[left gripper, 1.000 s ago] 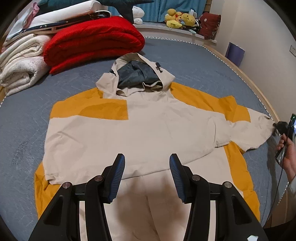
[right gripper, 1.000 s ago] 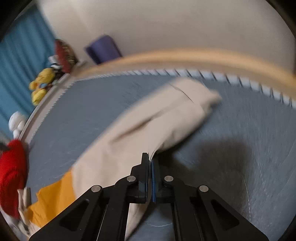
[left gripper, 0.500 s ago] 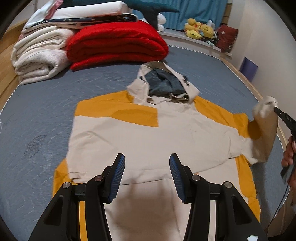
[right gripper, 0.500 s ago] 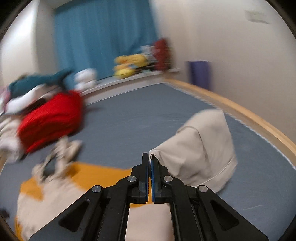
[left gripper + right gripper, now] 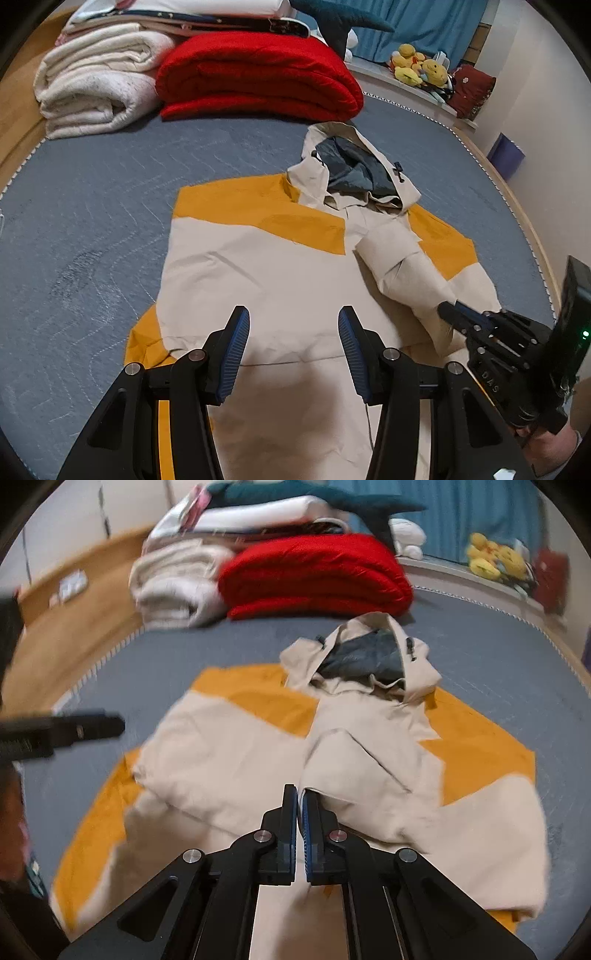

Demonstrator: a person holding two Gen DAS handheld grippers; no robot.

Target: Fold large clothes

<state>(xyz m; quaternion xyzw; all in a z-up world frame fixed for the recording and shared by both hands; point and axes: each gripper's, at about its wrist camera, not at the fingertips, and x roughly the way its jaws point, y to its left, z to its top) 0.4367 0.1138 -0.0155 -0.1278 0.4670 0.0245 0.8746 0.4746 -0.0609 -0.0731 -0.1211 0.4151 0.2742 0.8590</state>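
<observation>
Left gripper [image 5: 293, 343]: it hangs nearest, above the lower part of the jacket; the jaws stand apart and nothing is between them, so it holds down no cloth.
Right gripper [image 5: 300, 812]: the jaws are pressed together on the cuff of the beige sleeve [image 5: 406, 273], which lies across the chest of the jacket.
Risk, sleeve: if the right jaws let go while the sleeve is not flat, I think it can spring back or stay as a thick roll; in the left view it already looks tube-like and creased.
Risk, body: the pull on the cuff may drag the front panel, because nothing pins it; then the fold line goes crooked.
Risk, snag: a thin cord hangs near the hem under the left gripper and a fingertip may catch it.
Risk, view: the right wrist picture is blurred, so the exact edge of the cuff is hard to judge.
Jacket [image 5: 266, 280]: a large hooded one, beige with orange panels, lying front up on the grey bed cover [image 5: 92, 229], in the middle of it.
Other sleeve: it seems already folded in over the chest; the layers are smooth with few wrinkles.
Hood [image 5: 354, 166]: it lies open at the far end and shows a dark grey lining.
Far: folded red blanket [image 5: 258, 74] and white blankets [image 5: 96, 92], well apart from the jacket.
</observation>
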